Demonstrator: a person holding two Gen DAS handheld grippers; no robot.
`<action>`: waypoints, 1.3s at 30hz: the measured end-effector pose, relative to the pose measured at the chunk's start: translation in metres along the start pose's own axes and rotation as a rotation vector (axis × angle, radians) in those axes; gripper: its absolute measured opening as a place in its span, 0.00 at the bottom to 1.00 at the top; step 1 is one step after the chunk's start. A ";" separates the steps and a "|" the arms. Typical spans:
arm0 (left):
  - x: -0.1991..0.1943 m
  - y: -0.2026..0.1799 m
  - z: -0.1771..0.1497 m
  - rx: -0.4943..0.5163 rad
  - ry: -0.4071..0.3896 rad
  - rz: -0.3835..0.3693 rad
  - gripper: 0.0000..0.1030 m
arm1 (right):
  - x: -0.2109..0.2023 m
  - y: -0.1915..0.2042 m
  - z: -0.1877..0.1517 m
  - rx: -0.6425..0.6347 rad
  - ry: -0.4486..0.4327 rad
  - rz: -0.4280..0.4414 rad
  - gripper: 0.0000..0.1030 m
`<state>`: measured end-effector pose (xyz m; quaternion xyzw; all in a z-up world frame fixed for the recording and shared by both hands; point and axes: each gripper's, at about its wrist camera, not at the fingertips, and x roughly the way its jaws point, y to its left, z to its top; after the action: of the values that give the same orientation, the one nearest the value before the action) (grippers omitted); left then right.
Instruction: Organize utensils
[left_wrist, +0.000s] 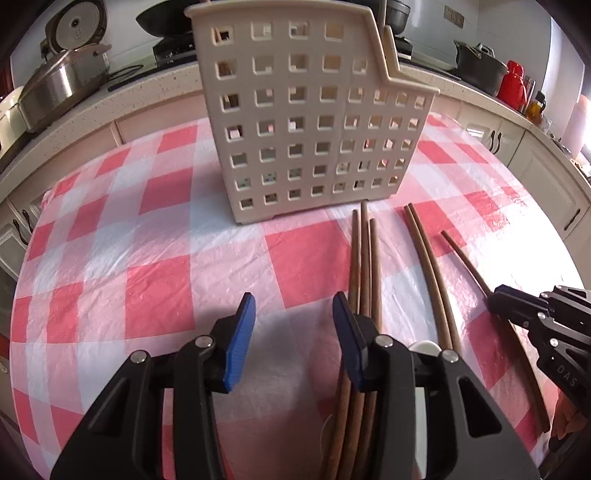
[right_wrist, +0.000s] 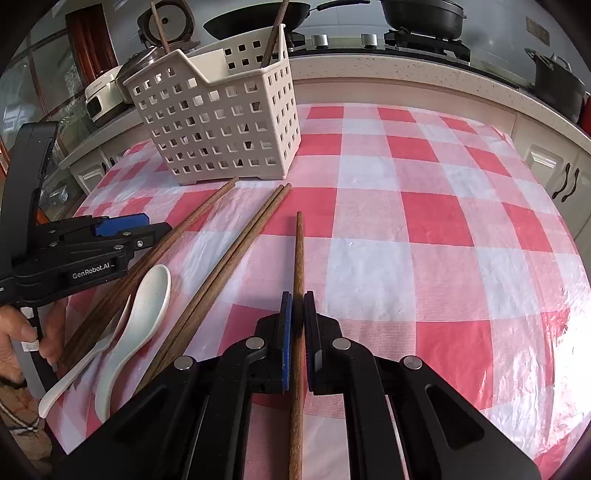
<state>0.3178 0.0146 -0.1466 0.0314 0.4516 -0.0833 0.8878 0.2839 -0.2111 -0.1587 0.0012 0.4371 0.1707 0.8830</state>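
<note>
The right gripper (right_wrist: 297, 306) is clamped on a single chopstick (right_wrist: 298, 251) that runs straight out ahead between its pads. The left gripper (left_wrist: 293, 314) stands apart over the checked tablecloth (left_wrist: 147, 258) with nothing between its pads; three chopsticks (left_wrist: 364, 258) lie just beside its right finger, reaching toward the white basket (left_wrist: 303, 122).

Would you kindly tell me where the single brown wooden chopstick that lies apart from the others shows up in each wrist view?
Left wrist view: the single brown wooden chopstick lies far right, running under the right gripper.
Right wrist view: the chopstick runs up the lower centre, clamped between the right gripper's blue fingers.
Shared landmark: the cream perforated plastic utensil basket on the red-and-white checked tablecloth.
</note>
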 end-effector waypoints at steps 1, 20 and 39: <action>0.000 -0.001 0.000 0.003 0.000 -0.007 0.41 | 0.000 0.000 0.000 0.001 0.000 0.001 0.06; -0.009 -0.033 0.012 0.136 0.007 -0.028 0.41 | -0.002 -0.006 0.000 0.021 -0.002 0.001 0.06; 0.005 -0.037 0.008 0.166 0.066 -0.010 0.43 | -0.001 -0.006 0.000 0.034 -0.004 -0.001 0.07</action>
<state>0.3206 -0.0239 -0.1447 0.1055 0.4724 -0.1237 0.8662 0.2854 -0.2173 -0.1588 0.0165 0.4383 0.1628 0.8838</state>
